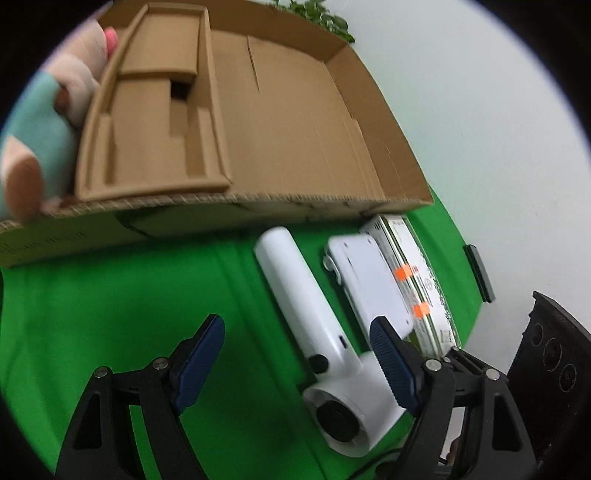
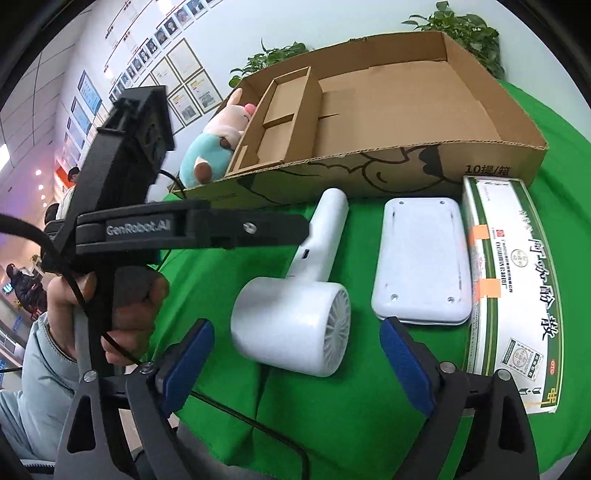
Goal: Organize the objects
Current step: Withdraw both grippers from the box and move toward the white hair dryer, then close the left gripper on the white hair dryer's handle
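Observation:
A white hair dryer point(image 2: 295, 291) lies on the green cloth, handle pointing toward an open cardboard box point(image 2: 424, 155). Right of it lie a flat white device point(image 2: 421, 258) and a green-and-white carton point(image 2: 513, 280). A plush toy point(image 2: 214, 144) sits in the box's left end beside a cardboard insert point(image 2: 280, 122). My right gripper point(image 2: 295, 354) is open and empty, just in front of the dryer's head. My left gripper point(image 1: 295, 354) is open and empty above the dryer point(image 1: 317, 325), the device point(image 1: 369, 280) and the carton point(image 1: 421, 273). The box point(image 1: 288, 122) and toy point(image 1: 40, 129) lie beyond.
The left gripper's body and the hand holding it point(image 2: 122, 236) fill the left of the right wrist view. A black cable point(image 2: 236, 410) trails over the cloth's near edge. Potted plants point(image 2: 461, 33) stand behind the box. A black object point(image 1: 550, 362) stands off the table's right edge.

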`<state>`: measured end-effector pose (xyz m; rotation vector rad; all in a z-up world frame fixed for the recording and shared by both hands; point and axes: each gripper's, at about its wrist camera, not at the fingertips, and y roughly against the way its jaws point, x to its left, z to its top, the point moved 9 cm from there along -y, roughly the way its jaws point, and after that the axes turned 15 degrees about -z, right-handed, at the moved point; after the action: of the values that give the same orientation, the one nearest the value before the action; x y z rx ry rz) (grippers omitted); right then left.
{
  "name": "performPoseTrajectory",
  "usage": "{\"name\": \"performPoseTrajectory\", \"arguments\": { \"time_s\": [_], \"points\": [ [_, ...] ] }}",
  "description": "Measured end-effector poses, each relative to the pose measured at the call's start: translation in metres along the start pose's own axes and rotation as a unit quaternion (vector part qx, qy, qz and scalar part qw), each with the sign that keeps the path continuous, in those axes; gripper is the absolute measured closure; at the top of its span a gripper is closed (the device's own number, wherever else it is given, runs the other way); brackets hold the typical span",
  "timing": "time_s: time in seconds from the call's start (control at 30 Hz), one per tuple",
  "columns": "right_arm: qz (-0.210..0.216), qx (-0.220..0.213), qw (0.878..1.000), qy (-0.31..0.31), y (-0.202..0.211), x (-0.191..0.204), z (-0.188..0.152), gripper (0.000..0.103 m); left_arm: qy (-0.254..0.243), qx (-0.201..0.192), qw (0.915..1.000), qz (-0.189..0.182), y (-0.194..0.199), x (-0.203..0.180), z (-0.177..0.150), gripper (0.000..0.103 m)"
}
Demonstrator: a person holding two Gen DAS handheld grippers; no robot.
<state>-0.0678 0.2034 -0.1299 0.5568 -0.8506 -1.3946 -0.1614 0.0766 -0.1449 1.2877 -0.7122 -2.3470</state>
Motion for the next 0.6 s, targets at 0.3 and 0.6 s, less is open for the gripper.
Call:
{"name": "performPoseTrajectory", "arguments": {
  "time_s": [0.3, 0.6],
  "points": [
    [0.008, 0.034, 0.998, 0.043, -0.004, 0.020, -0.019, 0.032, 0.011, 0.031, 0.9989, -0.035, -0.029, -0.013, -0.013, 0.028],
    [-0.015, 0.035, 0.998, 0.045, 0.000, 0.013, -0.022, 0.056, 0.039, 0.017, 0.9987, -0.029, -0.034, -0.005, -0.013, 0.067]
  ]
}}
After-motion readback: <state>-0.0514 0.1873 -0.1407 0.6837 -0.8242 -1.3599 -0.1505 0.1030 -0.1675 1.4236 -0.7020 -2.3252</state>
